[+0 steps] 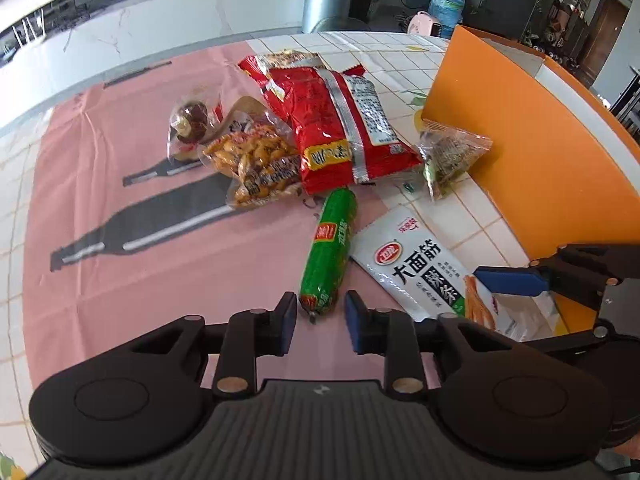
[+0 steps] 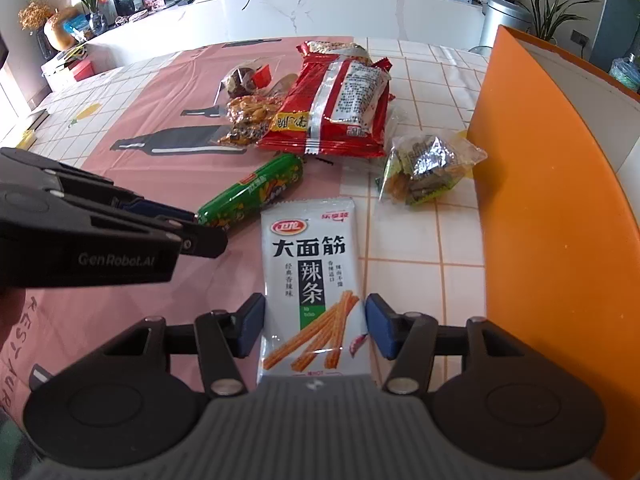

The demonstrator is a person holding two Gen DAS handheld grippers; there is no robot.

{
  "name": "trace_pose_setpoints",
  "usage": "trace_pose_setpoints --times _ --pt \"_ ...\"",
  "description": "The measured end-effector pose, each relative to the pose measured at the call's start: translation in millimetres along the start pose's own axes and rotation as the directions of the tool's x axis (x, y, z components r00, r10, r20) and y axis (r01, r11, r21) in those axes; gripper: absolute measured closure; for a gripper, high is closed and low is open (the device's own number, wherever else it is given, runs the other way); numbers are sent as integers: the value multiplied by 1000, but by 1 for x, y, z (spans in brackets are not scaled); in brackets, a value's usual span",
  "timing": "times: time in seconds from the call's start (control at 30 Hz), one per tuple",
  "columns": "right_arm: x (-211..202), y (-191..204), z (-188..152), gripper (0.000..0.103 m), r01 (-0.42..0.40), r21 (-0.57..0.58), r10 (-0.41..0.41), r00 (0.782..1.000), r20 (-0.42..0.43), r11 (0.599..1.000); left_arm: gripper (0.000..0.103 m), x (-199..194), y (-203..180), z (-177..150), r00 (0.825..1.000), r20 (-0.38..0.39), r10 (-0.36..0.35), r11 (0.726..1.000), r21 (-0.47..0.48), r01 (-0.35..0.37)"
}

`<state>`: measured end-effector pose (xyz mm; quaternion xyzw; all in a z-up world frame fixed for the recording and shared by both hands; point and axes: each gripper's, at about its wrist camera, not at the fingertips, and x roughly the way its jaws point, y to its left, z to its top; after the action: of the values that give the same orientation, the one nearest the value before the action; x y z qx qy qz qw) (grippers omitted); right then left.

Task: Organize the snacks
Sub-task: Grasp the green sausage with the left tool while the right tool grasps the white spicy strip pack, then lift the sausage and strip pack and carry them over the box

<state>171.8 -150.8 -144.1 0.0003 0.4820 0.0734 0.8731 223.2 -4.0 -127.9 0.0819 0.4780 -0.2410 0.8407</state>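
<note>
The left gripper (image 1: 321, 322) is held low and level, jaws parted around the near tip of the green sausage (image 1: 329, 252) – not clamped. The right gripper (image 2: 315, 326) is spread astride the white spicy-strip packet (image 2: 312, 280), lying flat beside the orange box (image 2: 552, 208)

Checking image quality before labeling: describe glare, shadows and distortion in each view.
Left wrist view: fisheye bends the orange box; glare on the red bag; soft shadows. Right wrist view: sharp white packet, curved counter, bright background.
</note>
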Motion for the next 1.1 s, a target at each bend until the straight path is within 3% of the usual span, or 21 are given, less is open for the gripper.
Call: trace_pose_setpoints --times 0.2,0.57,0.7,0.93,1.1 --pt "10 0 9 48 24 -16 -23 999 22 1000 58 10 -1 14 1000 11 4 999 51 -4" --pt "19 -1 16 45 41 -29 -40 998 53 999 58 24 -6 21 999 22 27 995 98 -29" --pt "18 1 16 53 41 -41 -39 998 57 998 77 23 -16 19 998 14 55 992 117 -56" --pt "12 1 14 56 35 -29 -34 999 27 999 78 17 -16 16 996 -39 81 996 -31 -82" --pt "2 -2 10 57 9 -1 -9 1000 -10 1000 78 -4 -16 12 997 -31 77 986 -143 -81"
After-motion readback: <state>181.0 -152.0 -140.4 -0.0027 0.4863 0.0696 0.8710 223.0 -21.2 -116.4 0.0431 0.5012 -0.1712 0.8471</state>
